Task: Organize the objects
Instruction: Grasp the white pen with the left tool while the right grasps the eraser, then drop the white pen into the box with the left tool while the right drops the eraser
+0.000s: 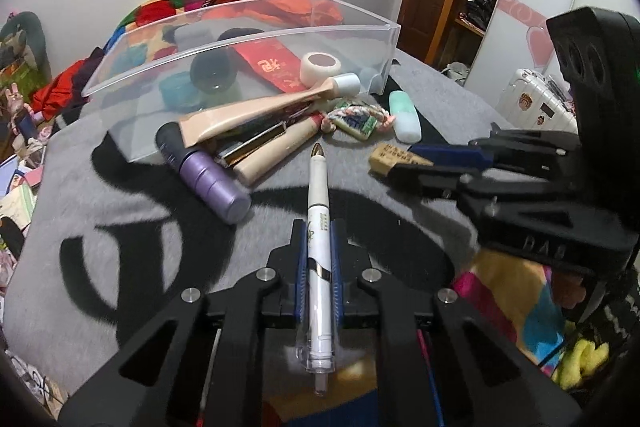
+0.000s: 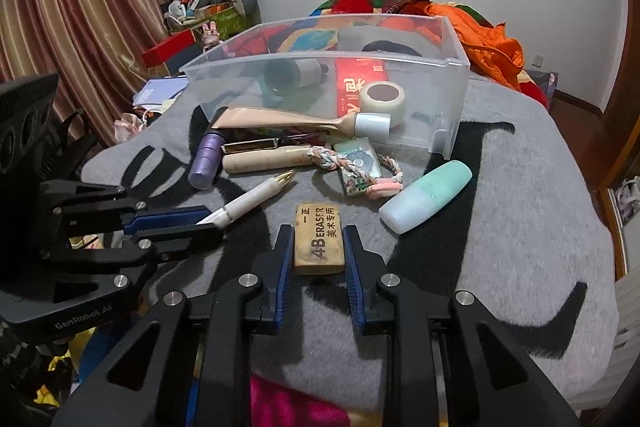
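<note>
Two grippers over a grey blanket (image 2: 500, 227), near a clear bin (image 2: 448, 107). Left gripper (image 1: 319, 231) clenched on a white pen (image 1: 319, 211), light, slick, pinched mid-barrel. Right gripper (image 2: 318, 233) straddling a 4B eraser (image 2: 319, 239); contact unclear. Probably light and grippy; best squeezed across its long sides.

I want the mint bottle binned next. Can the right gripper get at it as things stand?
Probably not yet: the right gripper is shut on the eraser, so it must drop that first. Otherwise the mint bottle lies alone on the grey blanket, with nothing between.
</note>
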